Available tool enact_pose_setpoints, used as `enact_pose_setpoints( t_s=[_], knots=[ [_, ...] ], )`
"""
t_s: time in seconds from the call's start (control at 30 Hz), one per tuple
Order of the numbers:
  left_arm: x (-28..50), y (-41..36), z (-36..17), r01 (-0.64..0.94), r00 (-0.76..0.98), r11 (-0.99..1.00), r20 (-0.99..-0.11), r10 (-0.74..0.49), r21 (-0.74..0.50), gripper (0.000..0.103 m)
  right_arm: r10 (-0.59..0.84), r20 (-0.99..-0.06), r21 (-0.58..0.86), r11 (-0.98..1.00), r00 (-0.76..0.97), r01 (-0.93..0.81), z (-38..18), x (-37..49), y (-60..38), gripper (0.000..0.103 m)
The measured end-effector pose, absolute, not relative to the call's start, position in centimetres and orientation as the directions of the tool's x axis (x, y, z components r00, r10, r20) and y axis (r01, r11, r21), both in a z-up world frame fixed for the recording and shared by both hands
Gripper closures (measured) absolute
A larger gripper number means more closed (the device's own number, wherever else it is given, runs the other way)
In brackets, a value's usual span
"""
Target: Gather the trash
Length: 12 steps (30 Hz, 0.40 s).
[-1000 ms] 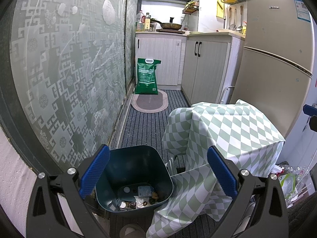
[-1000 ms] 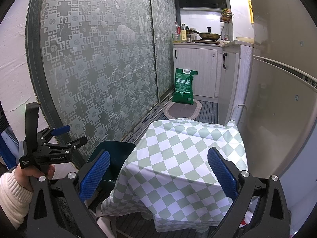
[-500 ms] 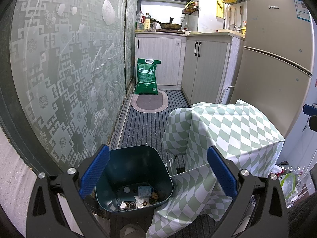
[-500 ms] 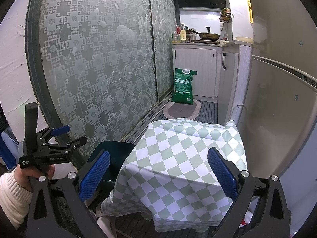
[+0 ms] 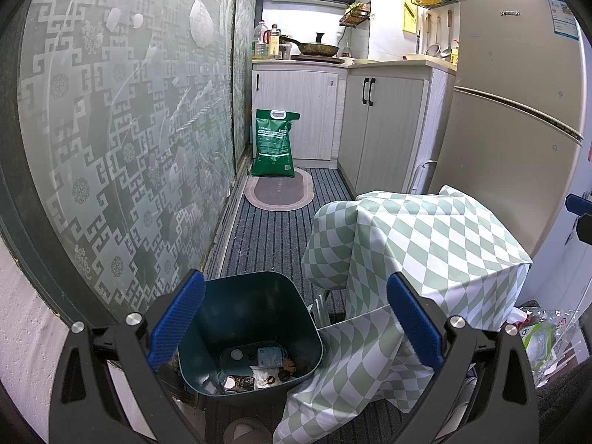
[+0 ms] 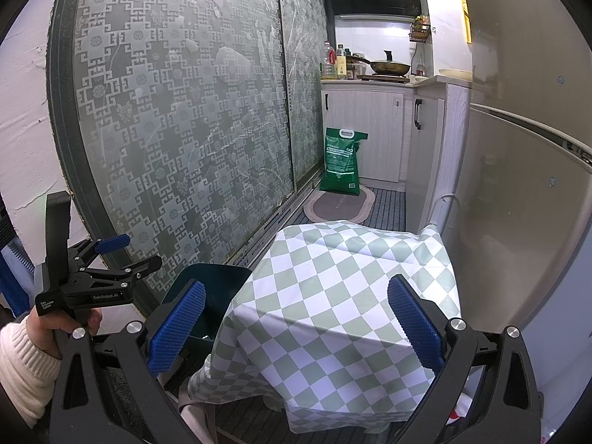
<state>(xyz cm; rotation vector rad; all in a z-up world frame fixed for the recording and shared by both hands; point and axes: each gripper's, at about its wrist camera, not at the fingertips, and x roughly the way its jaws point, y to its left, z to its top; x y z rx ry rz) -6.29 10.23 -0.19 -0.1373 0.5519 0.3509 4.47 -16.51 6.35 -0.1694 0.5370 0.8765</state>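
Trash [image 5: 264,368] lies at the bottom of the bin [image 5: 251,310], lower centre of the left wrist frame: paper scraps, a round white lid and small dark bits. Judged from this, part of the collecting is done. More litter, clear wrappers [image 5: 544,336], shows at the lower right edge of that frame, beside the checked cloth [image 5: 418,244]; it appears to be still outside the bin, so work remains.

Left claw [image 5: 294,323]: spread wide, holding nothing, aimed down over the bin. Right claw [image 6: 294,323]: spread wide, holding nothing, aimed at the cloth-covered object [image 6: 333,296], with the bin rim [image 6: 214,273] at lower left of its frame.

Readable writing:
- Left gripper body, seen at lower left of the right wrist frame: "GenRobot.AI".
- Green bag [image 5: 274,144], centre of frame: white print, too small to read.
- Fridge [image 5: 518,85], upper right: a badge and a blue label, not legible.
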Motion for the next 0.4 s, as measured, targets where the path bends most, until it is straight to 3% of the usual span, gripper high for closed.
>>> enact_pose_setpoints(
  t_s=[0.4],
  knots=[
    [-6.07,10.02,0.20,-0.355,0.795,0.934,-0.535,0.286,-0.029,0.003,0.686,-0.512,0.075,0.636,0.517,-0.768,6.34,4.47,-16.54,0.003]
  ],
)
